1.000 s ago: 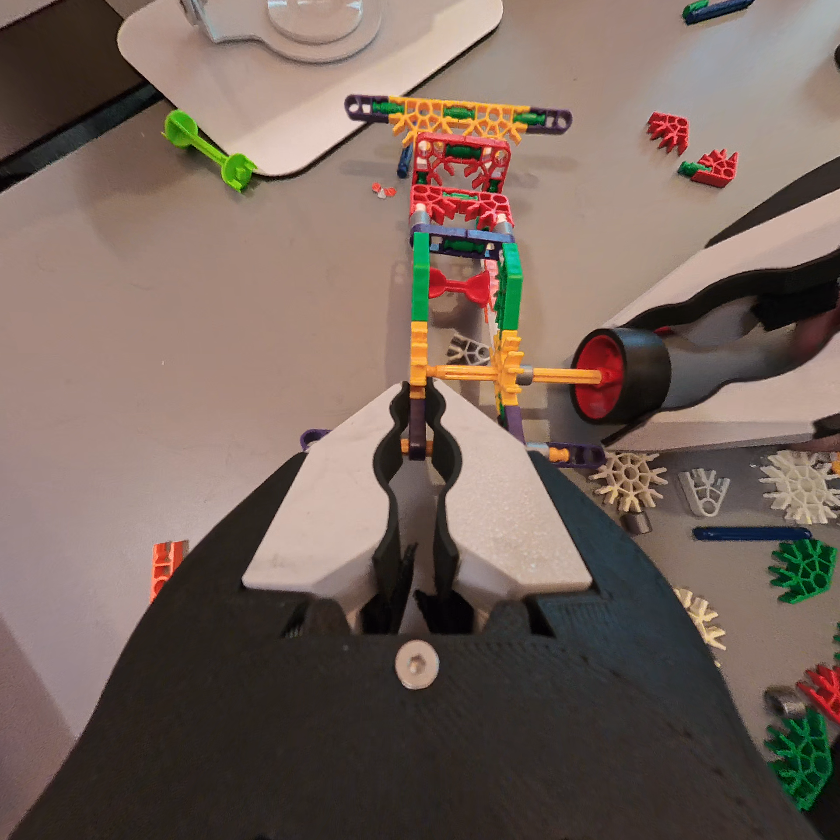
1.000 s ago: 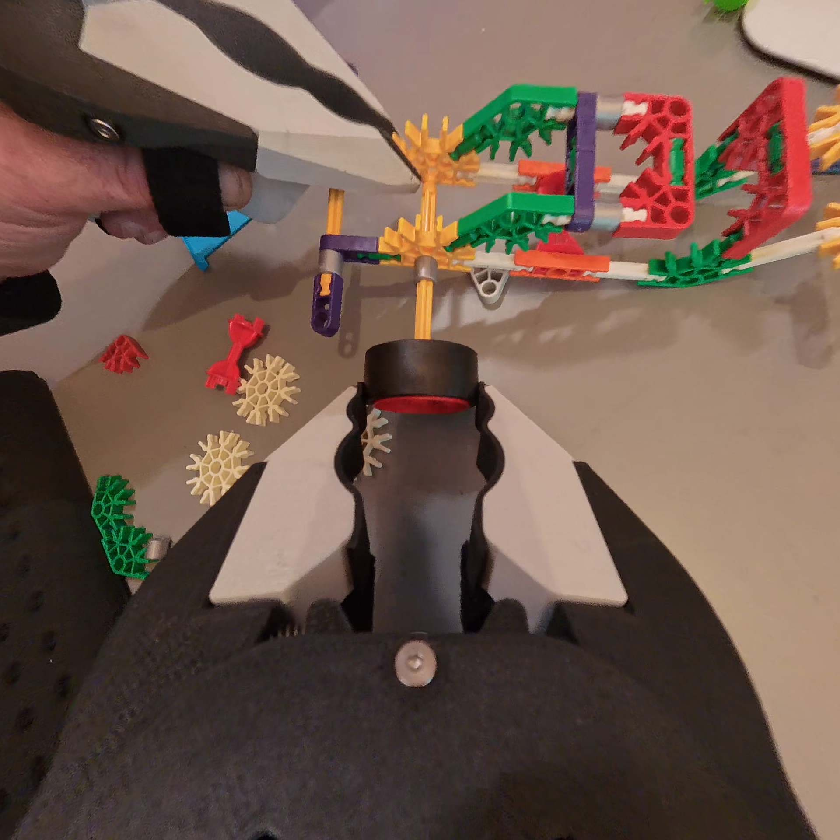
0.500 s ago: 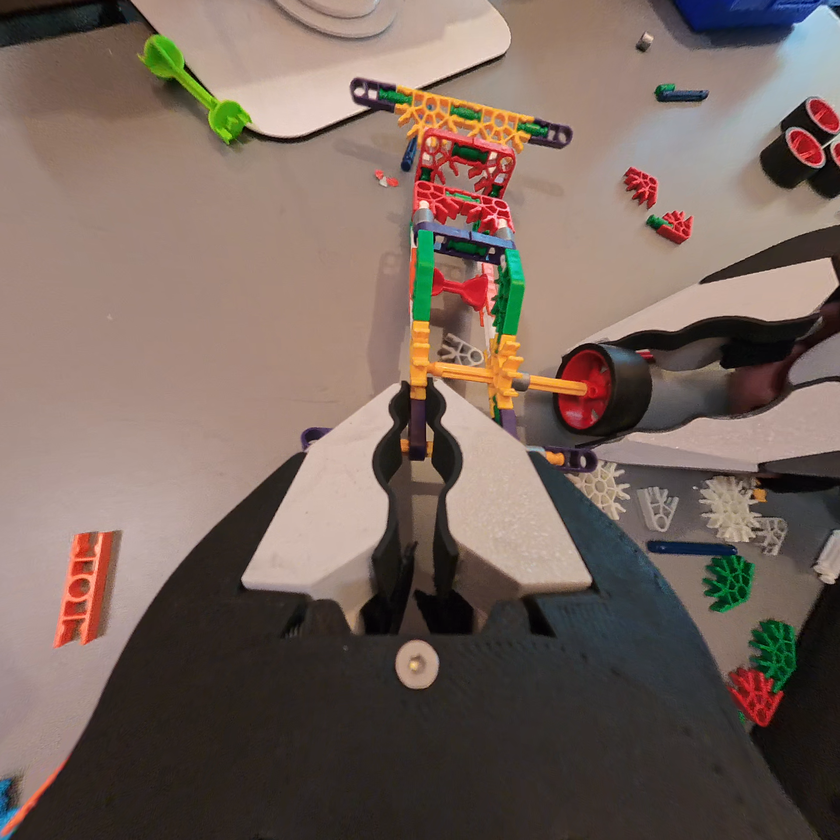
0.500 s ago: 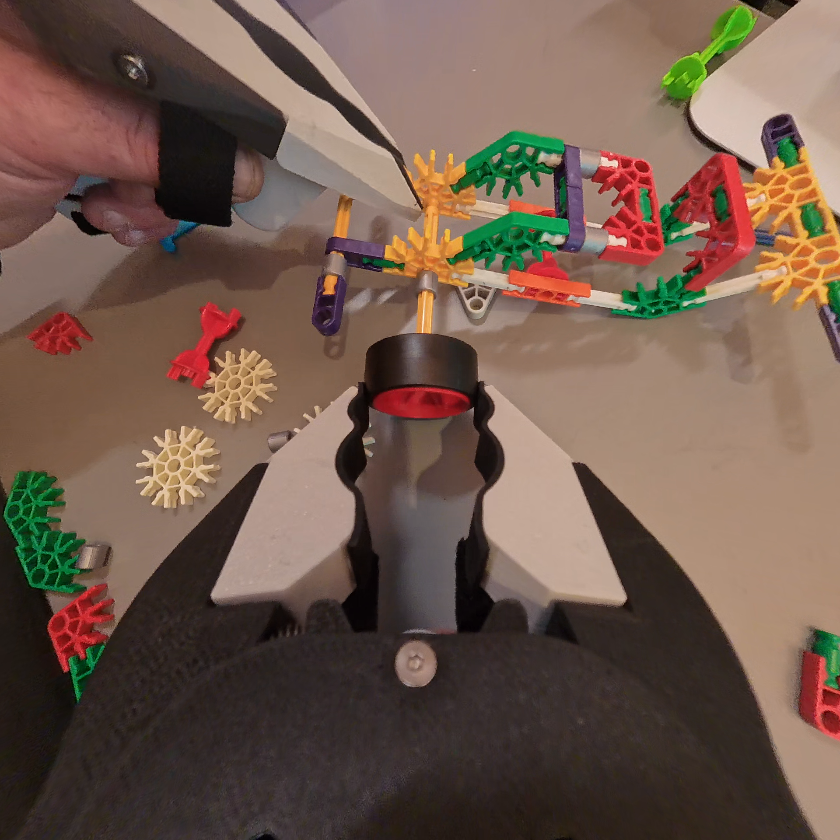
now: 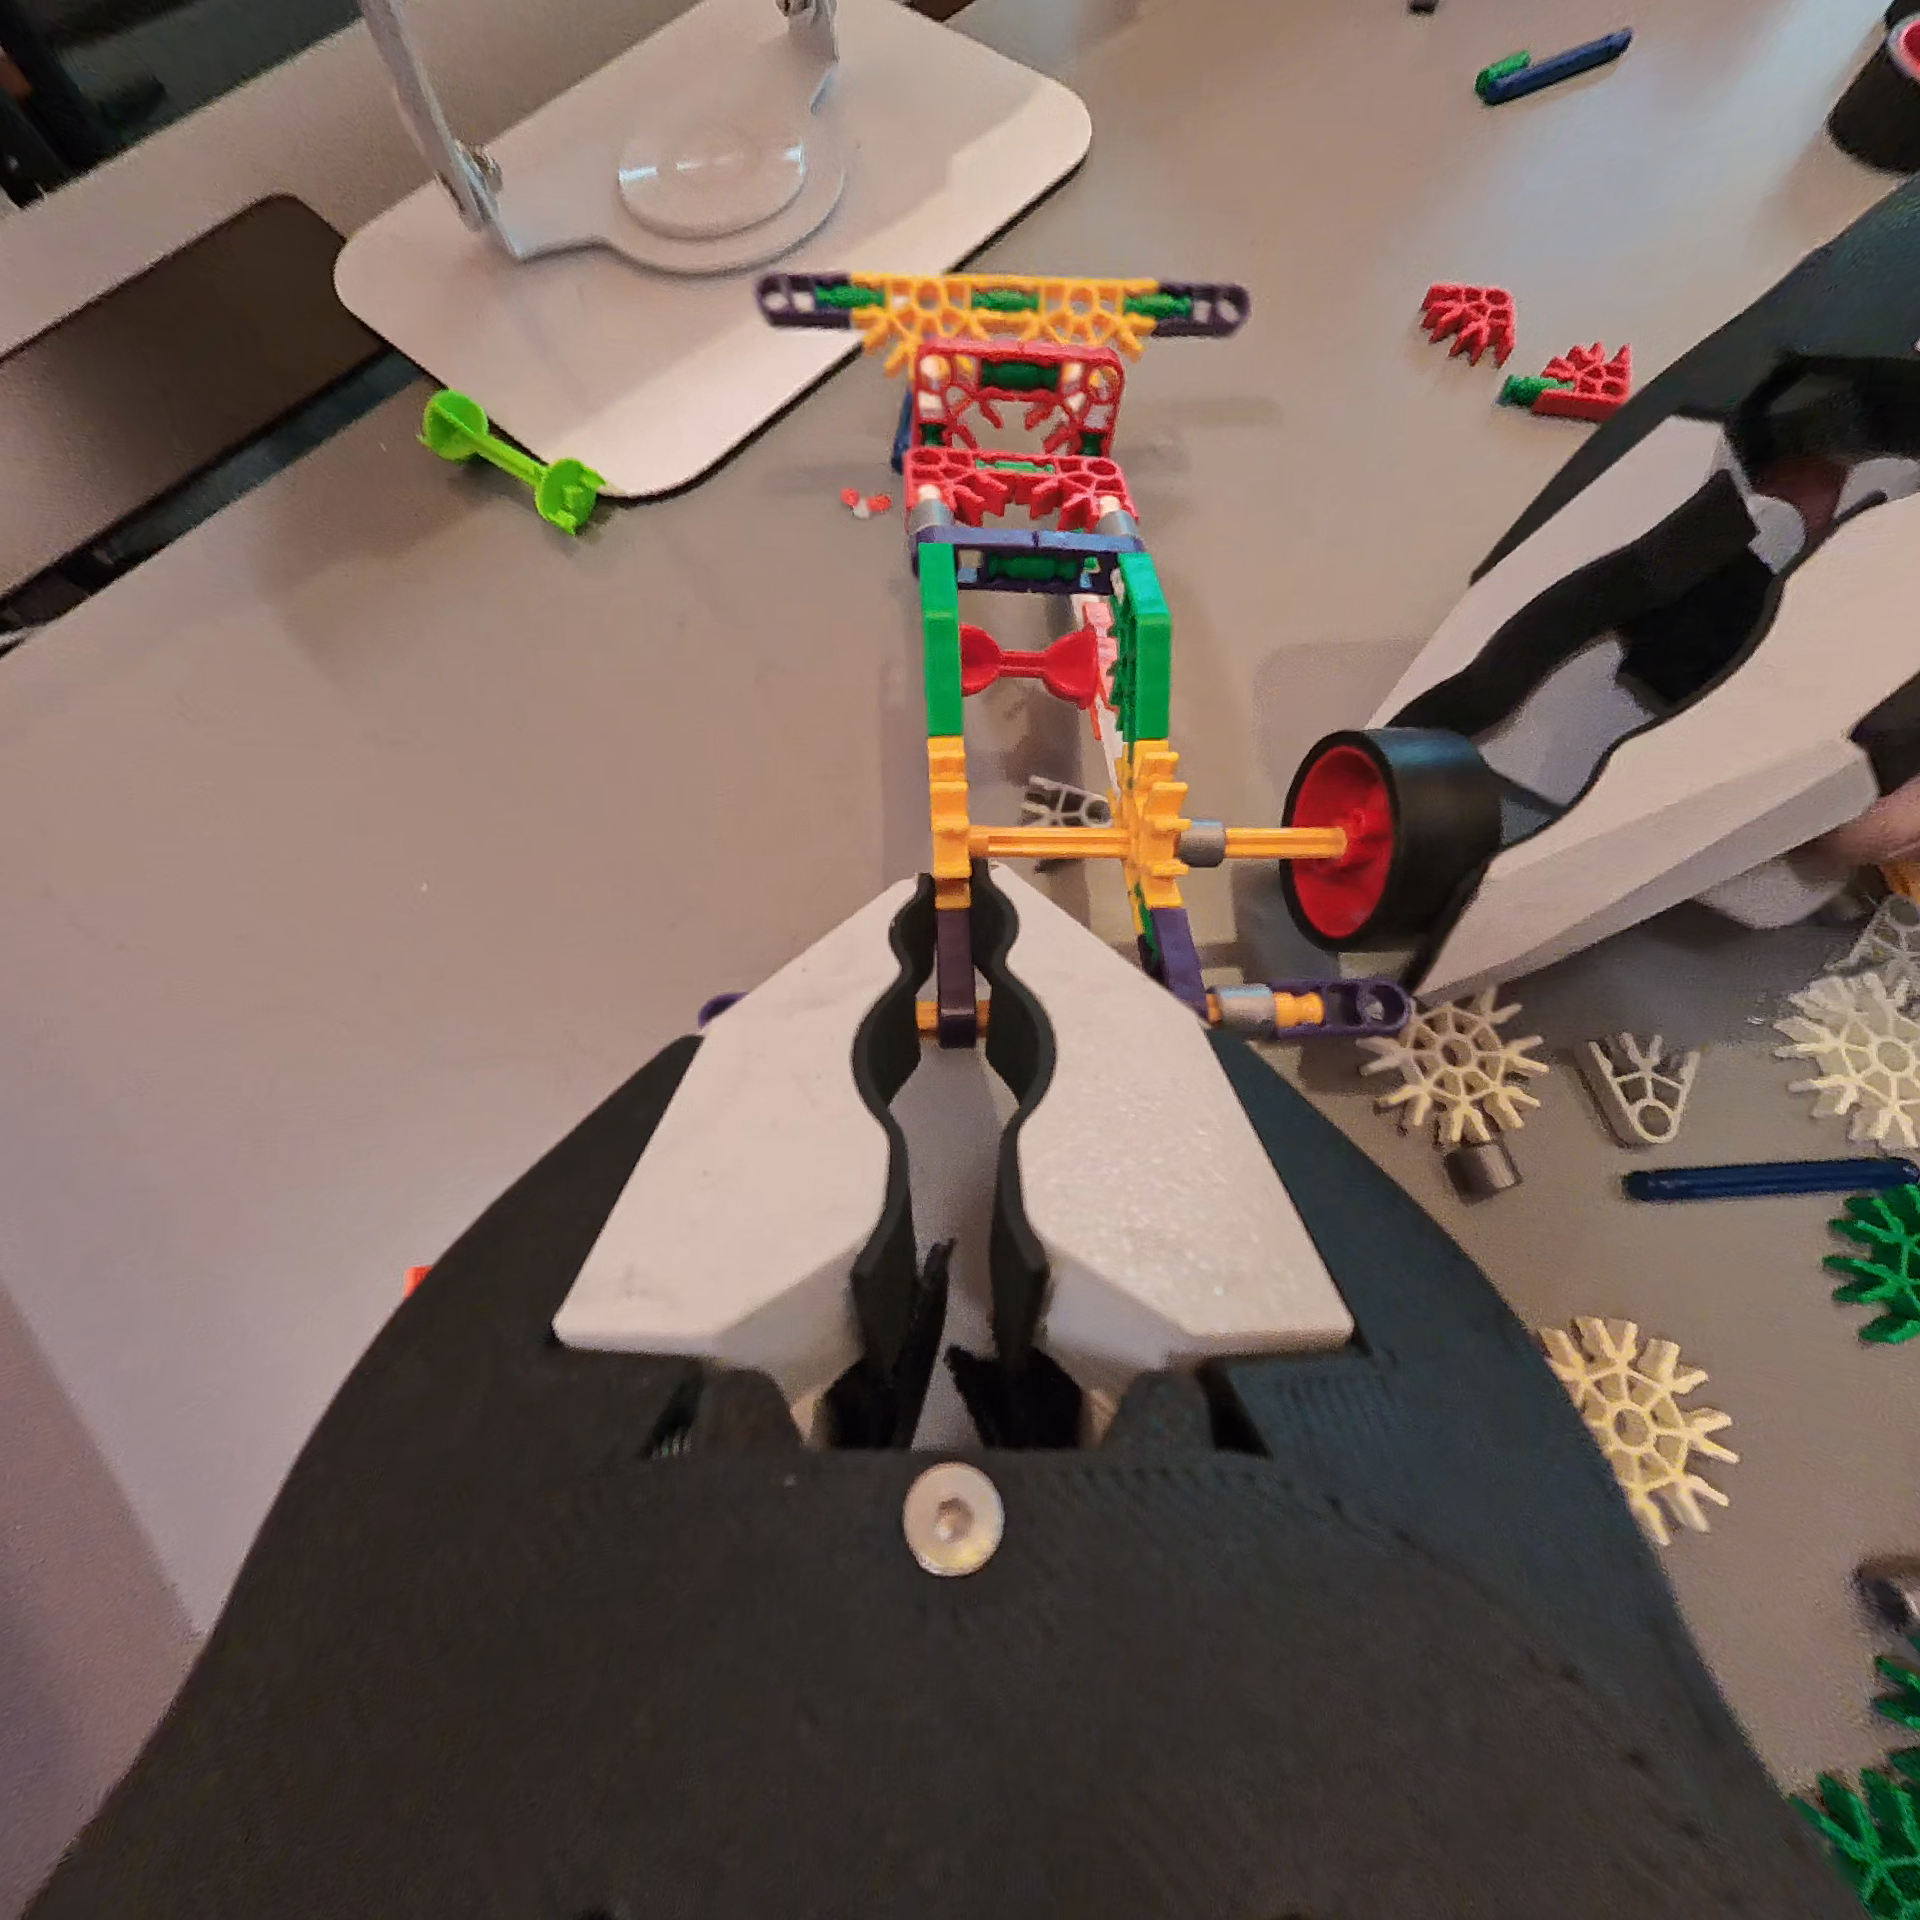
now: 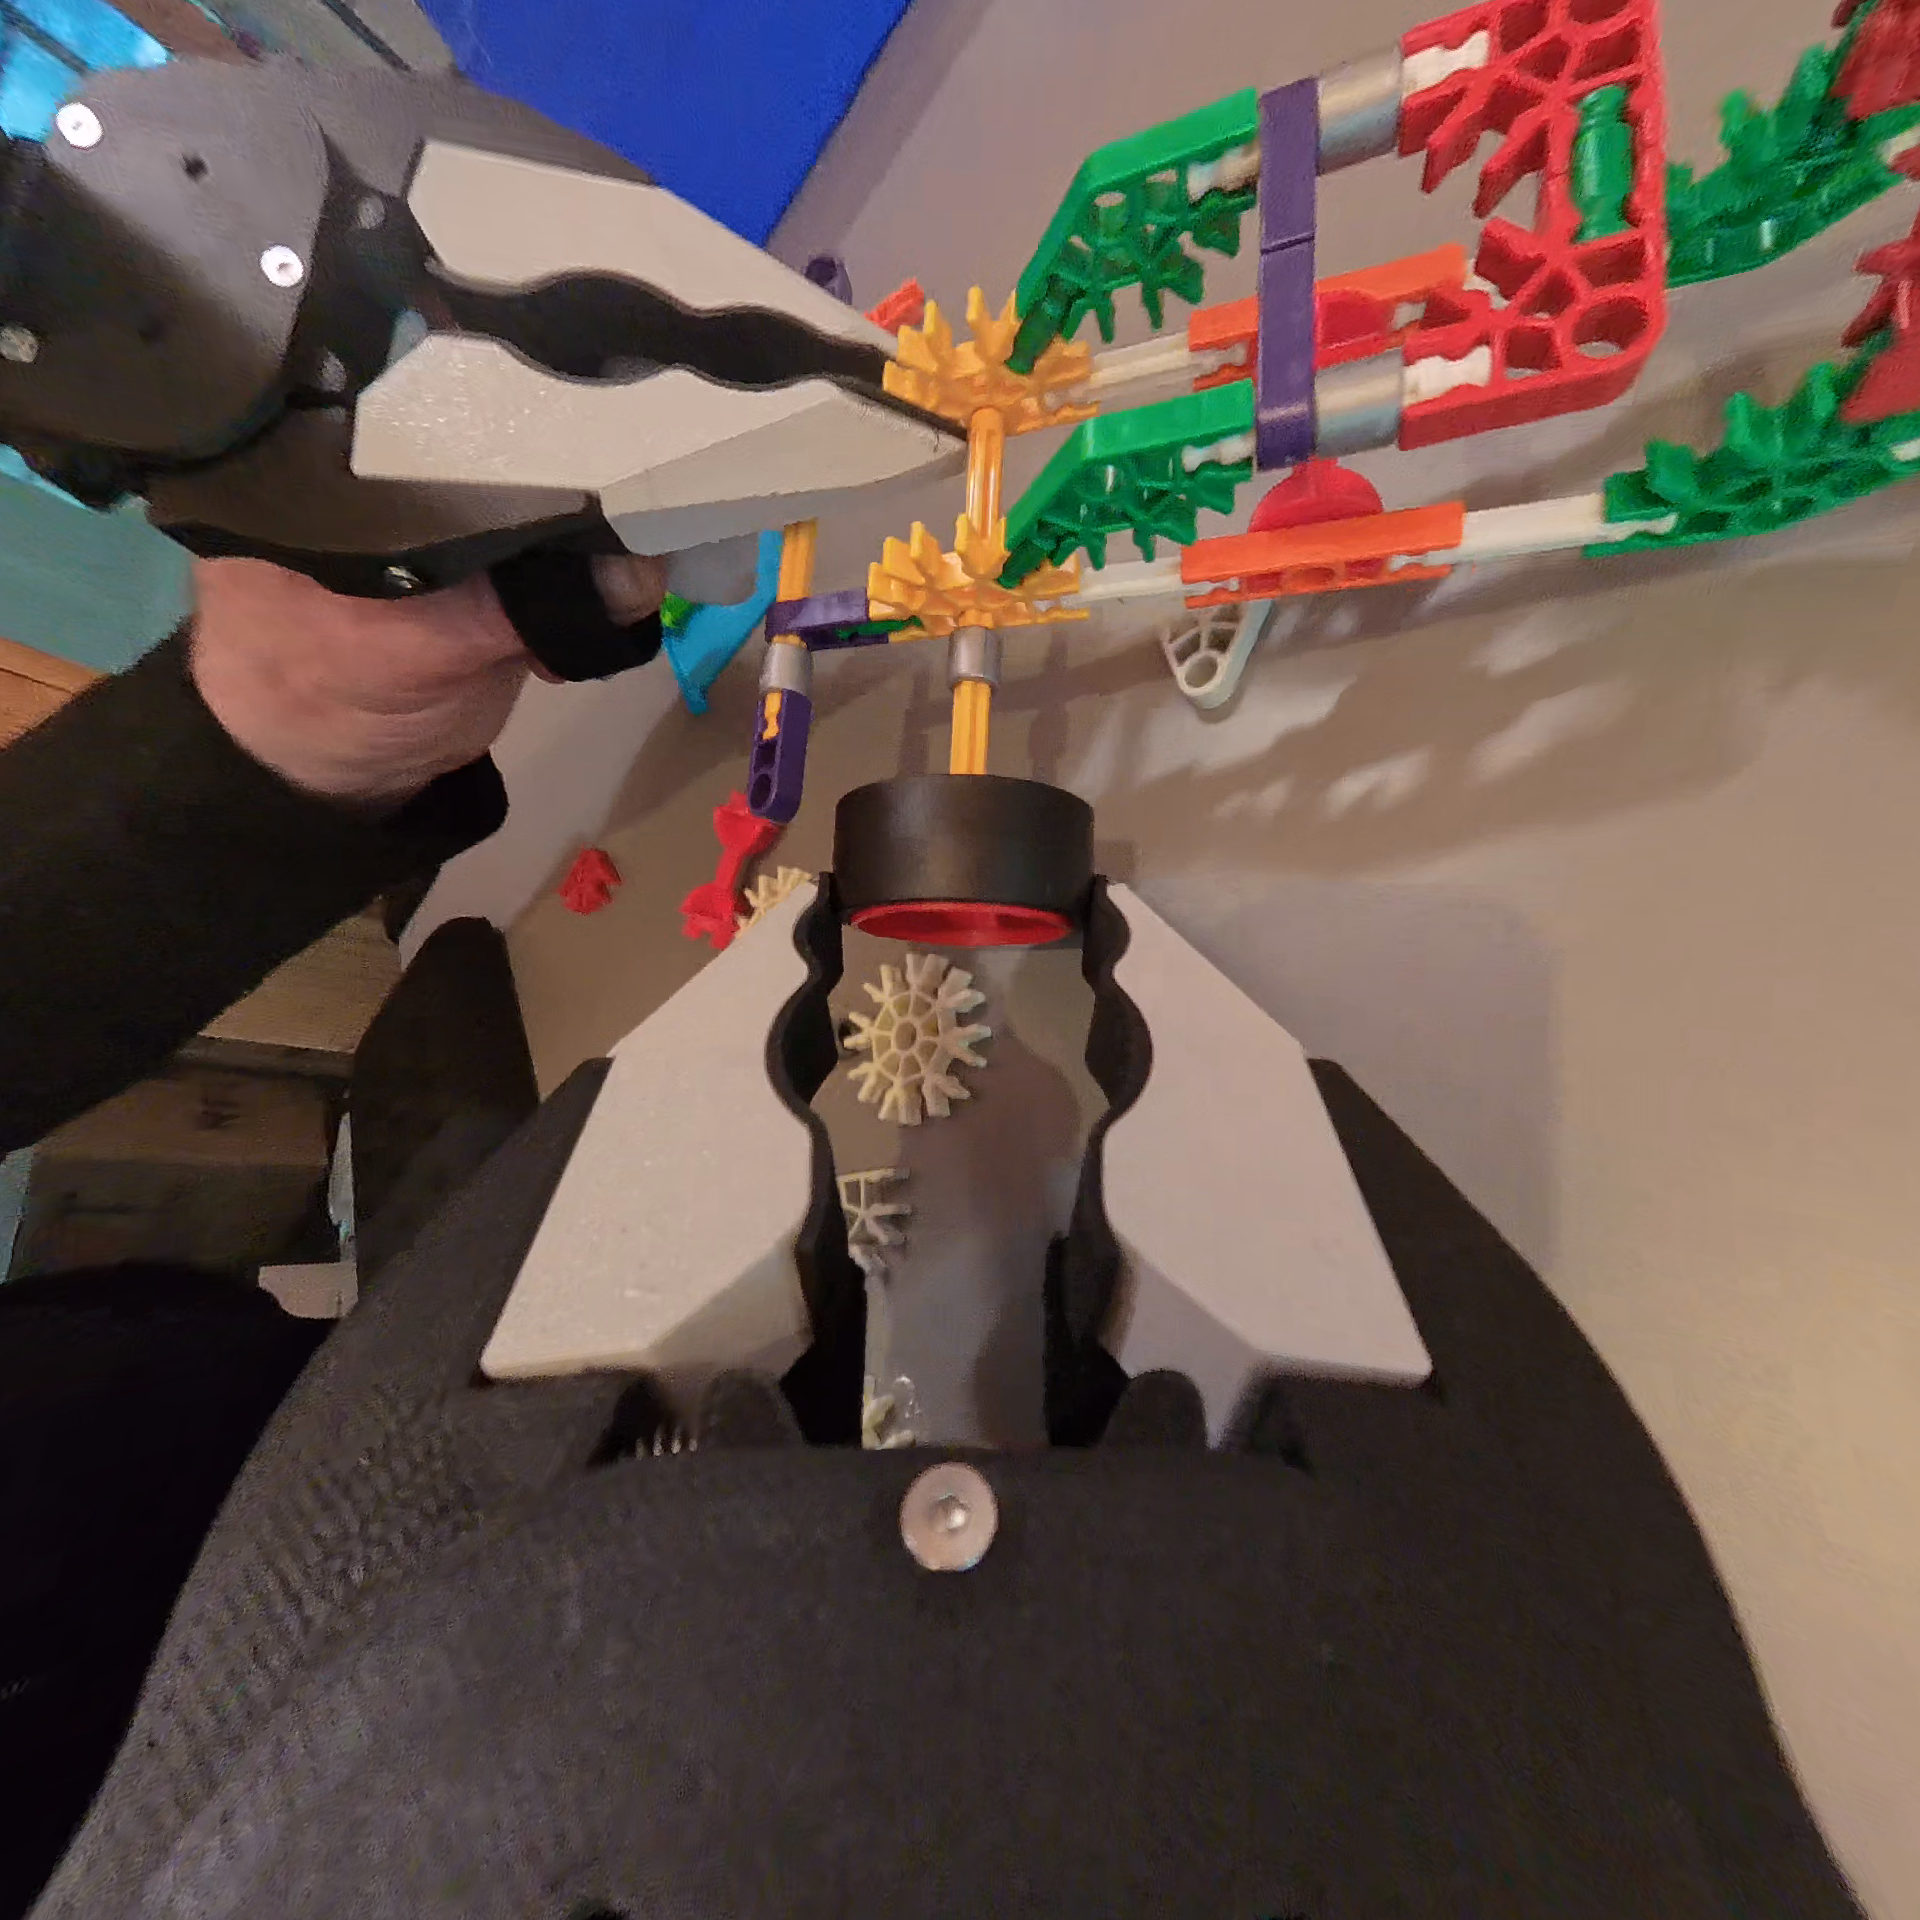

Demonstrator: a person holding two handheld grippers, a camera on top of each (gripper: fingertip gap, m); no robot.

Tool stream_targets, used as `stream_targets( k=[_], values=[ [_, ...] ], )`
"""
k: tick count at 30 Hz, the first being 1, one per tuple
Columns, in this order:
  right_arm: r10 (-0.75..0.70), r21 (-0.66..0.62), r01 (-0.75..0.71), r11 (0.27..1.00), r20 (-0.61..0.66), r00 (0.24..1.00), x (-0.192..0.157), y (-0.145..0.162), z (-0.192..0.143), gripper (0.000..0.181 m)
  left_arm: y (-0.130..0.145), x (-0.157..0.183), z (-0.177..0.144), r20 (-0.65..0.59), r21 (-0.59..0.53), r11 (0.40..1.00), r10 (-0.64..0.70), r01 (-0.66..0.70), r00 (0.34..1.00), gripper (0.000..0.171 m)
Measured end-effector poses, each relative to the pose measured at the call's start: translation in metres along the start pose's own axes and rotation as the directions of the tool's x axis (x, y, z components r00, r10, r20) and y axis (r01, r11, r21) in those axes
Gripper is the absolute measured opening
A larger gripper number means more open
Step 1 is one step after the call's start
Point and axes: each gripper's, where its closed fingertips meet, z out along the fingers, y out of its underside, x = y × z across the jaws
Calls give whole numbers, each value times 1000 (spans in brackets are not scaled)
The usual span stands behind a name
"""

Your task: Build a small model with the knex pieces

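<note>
Lying on a grey table [image 5: 416, 831], long axis running straight away from the left wrist camera: a toy frame [image 5: 1023, 582] of coloured rods and connectors, far yellow crossbar foremost, near end clamped. Filling the lower half of each view and hiding the table beneath: black gripper bodies. Cut off at the top of the left view: a white stand base [image 5: 717, 260]. Pinched tight on the frame's purple end piece [image 5: 956, 977]: left gripper [image 5: 956, 935], fingertips nearly meeting round it. Clamped across a black wheel with a red hub [image 5: 1387, 842]: right gripper [image 6: 961, 894], jaws held apart by the tyre. Pointing sideways from the frame toward that wheel: a yellow axle [image 5: 1273, 842], tip at the hub; seated or merely touching, cannot tell. Seen only from the right wrist: a hand [image 6: 353, 675] and dark sleeve behind the left gripper, frame sideways and blurred at the right edge. Seen only from the left: a lime rod [image 5: 509, 462] beside the stand, cream snowflake connectors [image 5: 1455, 1065] scattered at right, partly cropped.
</note>
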Motion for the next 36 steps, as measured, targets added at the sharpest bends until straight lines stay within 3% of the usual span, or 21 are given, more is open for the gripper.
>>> stream_targets(
  k=[6,13,20,24,30,34,36],
  values=[
    [-164,-43,160,986,-106,981,1,-11,-3,44,-8,12,-3,24,0,975,222,-222,975,2],
    [-248,-30,246,969,-157,956,3,-20,6,44,-16,9,-9,85,11,978,205,-207,975,3],
    [-285,28,293,956,-170,943,-3,-34,9,45,-41,4,-24,218,-3,928,365,-373,905,3],
    [-296,18,306,952,-209,932,5,-35,2,45,-57,14,-22,246,-34,858,505,-513,828,4],
    [-287,-44,287,957,-300,910,42,-22,-21,45,-81,47,10,272,-64,704,694,-707,666,5],
    [-287,-102,268,958,-352,891,70,-13,-28,46,-83,57,35,292,-102,616,769,-782,568,5],
    [-313,-107,294,950,-359,880,74,-12,-30,47,-81,55,43,307,-102,601,777,-792,550,4]
  ],
)
